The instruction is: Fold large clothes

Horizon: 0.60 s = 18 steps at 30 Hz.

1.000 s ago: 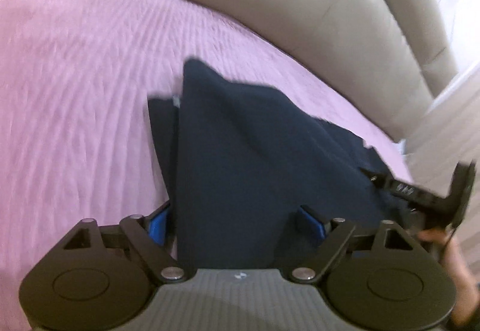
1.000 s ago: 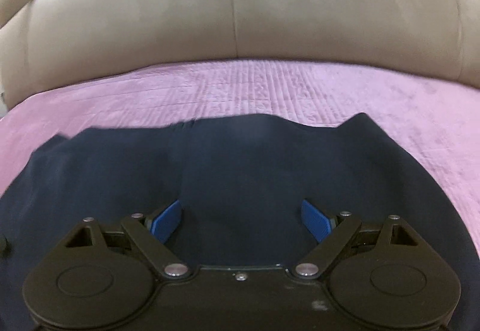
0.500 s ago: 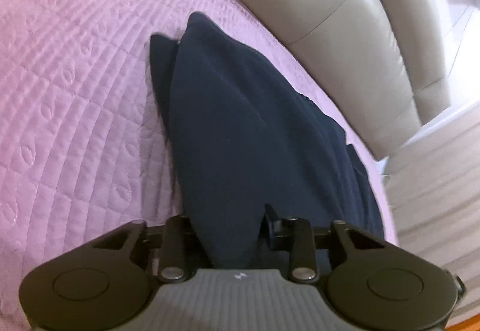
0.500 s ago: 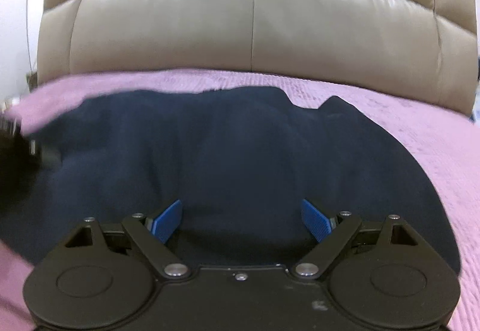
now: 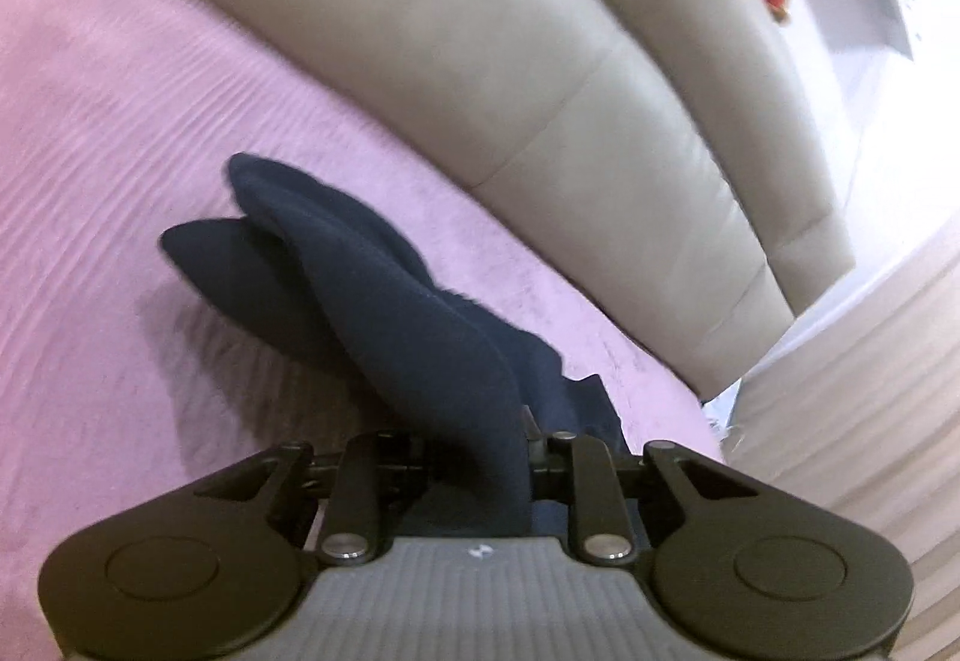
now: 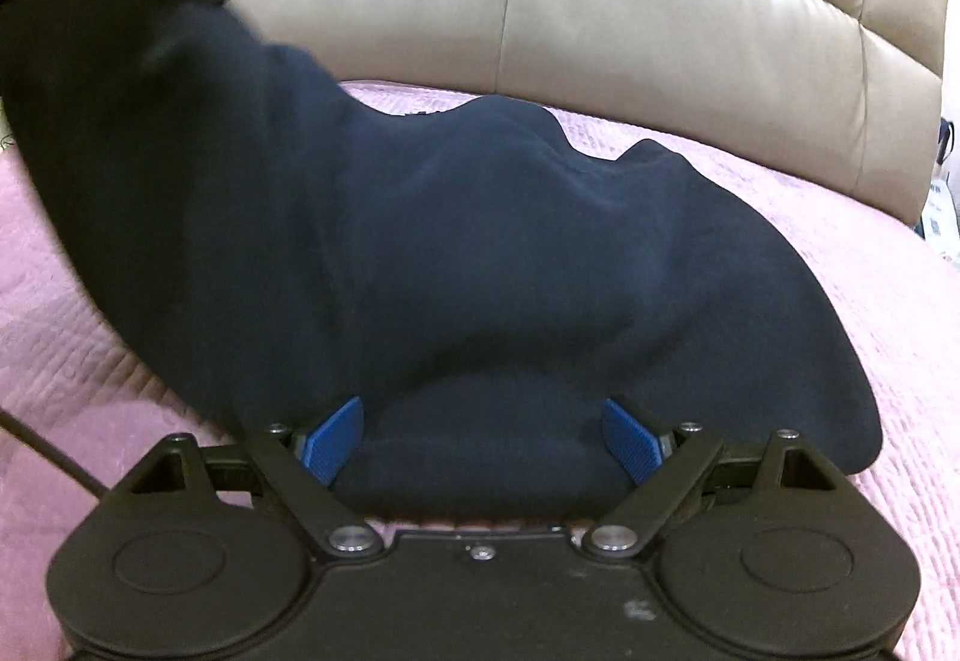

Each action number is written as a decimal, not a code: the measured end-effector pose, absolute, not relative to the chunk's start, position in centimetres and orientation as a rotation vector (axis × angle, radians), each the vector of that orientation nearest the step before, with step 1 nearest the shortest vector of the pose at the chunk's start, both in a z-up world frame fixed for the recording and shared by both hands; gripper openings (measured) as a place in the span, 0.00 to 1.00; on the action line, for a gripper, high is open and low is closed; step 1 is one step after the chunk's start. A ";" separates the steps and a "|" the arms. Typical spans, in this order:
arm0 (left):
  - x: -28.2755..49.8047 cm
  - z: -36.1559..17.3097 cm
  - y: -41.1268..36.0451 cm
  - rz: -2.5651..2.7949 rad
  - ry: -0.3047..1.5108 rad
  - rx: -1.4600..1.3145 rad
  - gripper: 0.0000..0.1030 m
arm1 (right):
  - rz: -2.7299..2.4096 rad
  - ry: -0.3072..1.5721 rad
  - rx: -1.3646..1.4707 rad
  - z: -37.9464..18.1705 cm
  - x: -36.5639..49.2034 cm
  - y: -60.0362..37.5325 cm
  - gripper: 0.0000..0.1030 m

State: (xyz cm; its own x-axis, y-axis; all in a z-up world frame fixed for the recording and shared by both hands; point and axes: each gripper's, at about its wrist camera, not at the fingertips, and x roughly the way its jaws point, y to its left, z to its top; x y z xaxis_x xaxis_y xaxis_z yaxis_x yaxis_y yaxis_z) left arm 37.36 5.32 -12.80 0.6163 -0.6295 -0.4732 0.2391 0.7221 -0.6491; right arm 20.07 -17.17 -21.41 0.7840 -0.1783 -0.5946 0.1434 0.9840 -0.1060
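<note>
left wrist view: the left gripper [image 5: 480, 457] has gone from wide open around the navy garment [image 5: 384, 295] a second ago to pinched right down on a bunched edge of it. the jaws are closing the last bit, and the cloth is squeezed into a narrow column between them, so that's a real grab, not a hover. since the previous frame the fabric has also come up off the pink quilted bedspread [image 5: 120, 151]; it now runs from the jaws as a raised ridge with a shadow under it, its far end lying on the bed near the beige leather headboard [image 5: 480, 31].

seen from the right wrist it's the same story: the left end of the navy garment [image 6: 480, 241] is hoisted high toward the top left corner, where a dark blurry shape looks like the other gripper, while the rest sags in a big hump on the bedspread [image 6: 870, 241].

the right gripper [image 6: 480, 439] is spread wide, blue pads [image 6: 333, 439] well apart, holding nothing. the near hem of the cloth sits right between them, just in front of the body, and i can't tell whether it brushes the pads.

my read: one corner is secured and lifted, so the fold has started, and the right side still needs its grip on that near edge before the cloth can be carried over evenly.
</note>
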 end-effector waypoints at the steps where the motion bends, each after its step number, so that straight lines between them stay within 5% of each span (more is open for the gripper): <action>1: 37.1 -12.4 4.3 -0.534 0.734 -0.557 0.23 | -0.172 0.647 -0.057 -21.4 20.0 -17.3 0.99; 13: 34.6 -11.0 -8.4 -0.638 0.645 -0.382 0.23 | -0.011 0.621 0.070 -20.1 16.6 -21.1 0.99; 18: 34.2 -13.8 -13.3 -0.662 0.676 -0.328 0.24 | -0.023 0.561 0.332 -17.5 11.5 -29.1 0.99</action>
